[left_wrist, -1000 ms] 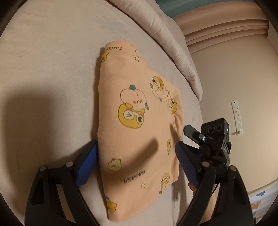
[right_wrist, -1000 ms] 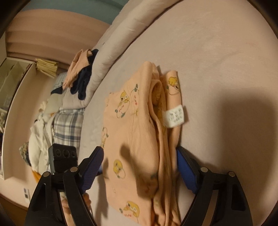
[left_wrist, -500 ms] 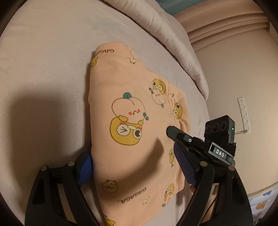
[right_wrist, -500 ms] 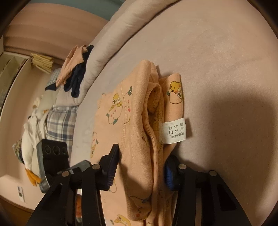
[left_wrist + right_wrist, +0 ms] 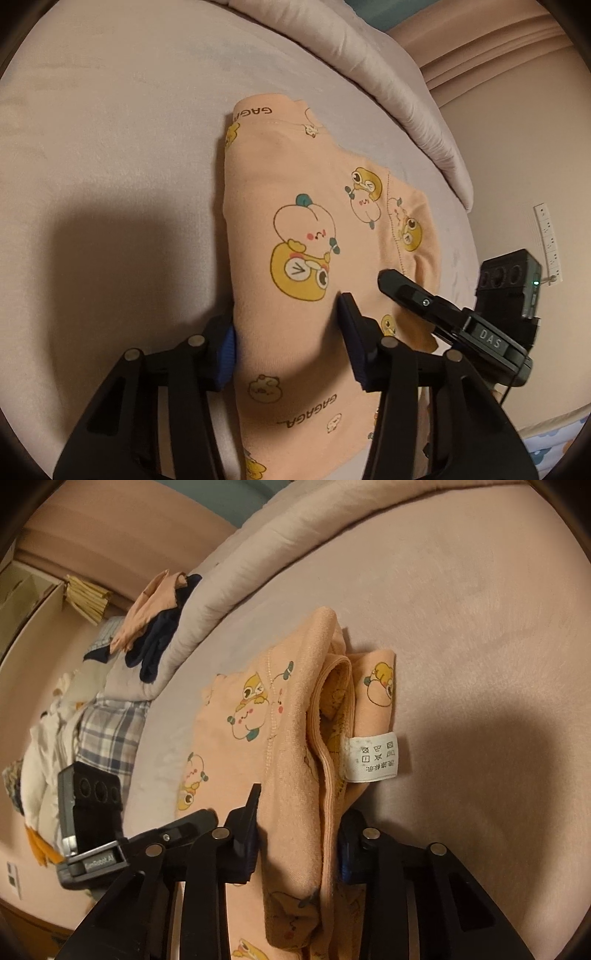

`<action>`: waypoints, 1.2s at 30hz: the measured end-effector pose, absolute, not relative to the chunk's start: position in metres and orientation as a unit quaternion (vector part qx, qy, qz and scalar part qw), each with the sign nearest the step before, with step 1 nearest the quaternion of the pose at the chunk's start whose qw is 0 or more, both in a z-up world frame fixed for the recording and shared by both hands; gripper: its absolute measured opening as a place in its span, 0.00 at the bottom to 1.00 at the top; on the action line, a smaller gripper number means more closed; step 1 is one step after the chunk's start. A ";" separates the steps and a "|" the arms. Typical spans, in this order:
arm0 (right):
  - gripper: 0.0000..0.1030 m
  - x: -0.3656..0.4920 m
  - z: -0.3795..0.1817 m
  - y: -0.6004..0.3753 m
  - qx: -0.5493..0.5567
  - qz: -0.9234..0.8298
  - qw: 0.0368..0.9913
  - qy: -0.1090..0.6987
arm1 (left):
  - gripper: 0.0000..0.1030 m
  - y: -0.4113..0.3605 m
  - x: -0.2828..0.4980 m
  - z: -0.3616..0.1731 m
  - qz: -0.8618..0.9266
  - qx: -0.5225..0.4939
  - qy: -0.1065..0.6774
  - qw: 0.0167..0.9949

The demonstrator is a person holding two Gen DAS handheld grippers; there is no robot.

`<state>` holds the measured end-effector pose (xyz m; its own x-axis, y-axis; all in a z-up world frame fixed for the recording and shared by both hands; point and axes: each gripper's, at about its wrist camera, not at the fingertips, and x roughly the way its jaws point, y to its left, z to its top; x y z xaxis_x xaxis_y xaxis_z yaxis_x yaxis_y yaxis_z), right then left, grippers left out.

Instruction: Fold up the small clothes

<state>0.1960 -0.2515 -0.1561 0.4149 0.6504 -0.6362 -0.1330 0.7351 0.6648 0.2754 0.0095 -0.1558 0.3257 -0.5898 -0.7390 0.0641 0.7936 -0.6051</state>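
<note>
Plainly, garment reads "GAGAGA" — gripper "DAS".

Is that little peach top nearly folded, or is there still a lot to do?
Nearly. The top already lies in a compact folded bundle on the bed, its care label showing at one edge. In hand: both tools have just been closing; the left tool and right tool each pinch its near end. Left: probably a last fold or carrying it off. More clothes lie heaped beyond the bed.
</note>
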 end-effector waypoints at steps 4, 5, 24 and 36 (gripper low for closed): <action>0.29 0.190 -0.146 -0.243 0.239 0.235 0.818 0.468 | 0.41 0.007 0.276 -0.154 -0.198 -0.232 0.544 0.782; 0.28 0.188 -0.144 -0.241 0.231 0.233 0.823 0.464 | 0.41 0.006 0.276 -0.154 -0.195 -0.230 0.544 0.783; 0.27 0.168 -0.115 -0.221 0.190 0.238 0.851 0.429 | 0.30 -0.009 0.260 -0.136 -0.181 -0.176 0.529 0.810; 0.27 0.133 -0.103 -0.210 0.176 0.267 0.850 0.418 | 0.30 -0.006 0.215 -0.117 -0.175 -0.142 0.508 0.831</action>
